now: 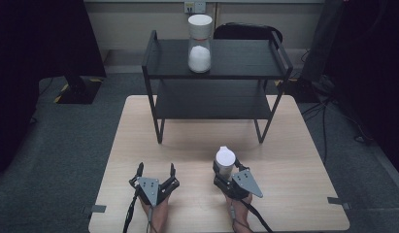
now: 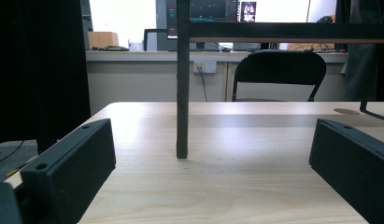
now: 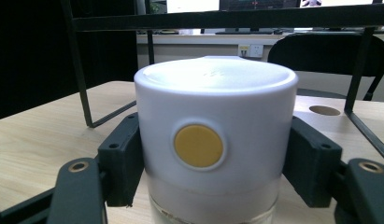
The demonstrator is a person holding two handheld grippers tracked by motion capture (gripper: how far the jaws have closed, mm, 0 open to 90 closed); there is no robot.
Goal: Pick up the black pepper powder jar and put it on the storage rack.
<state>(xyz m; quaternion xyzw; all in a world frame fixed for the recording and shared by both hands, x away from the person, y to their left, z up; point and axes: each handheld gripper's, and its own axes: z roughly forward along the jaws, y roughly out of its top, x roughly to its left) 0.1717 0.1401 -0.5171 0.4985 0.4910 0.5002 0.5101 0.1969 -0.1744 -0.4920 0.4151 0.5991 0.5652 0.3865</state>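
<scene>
A jar with a white lid point(image 1: 225, 156) stands on the wooden table point(image 1: 294, 160) near the front, right of centre. My right gripper point(image 1: 228, 167) is shut on it, one jaw on each side. In the right gripper view the white lid point(image 3: 213, 107) has a round yellow button point(image 3: 198, 145), and the black pads point(image 3: 122, 158) press against its sides just above the clear glass body. My left gripper point(image 1: 156, 170) rests on the table to the jar's left, open with nothing between its fingers point(image 2: 68, 172).
A black two-tier rack point(image 1: 245, 60) stands at the table's far half; one of its legs point(image 2: 182, 93) rises straight ahead of the left gripper. A second white-lidded jar point(image 1: 199, 46), part full of white powder, sits on the top shelf. A black chair point(image 2: 278, 70) is behind the table.
</scene>
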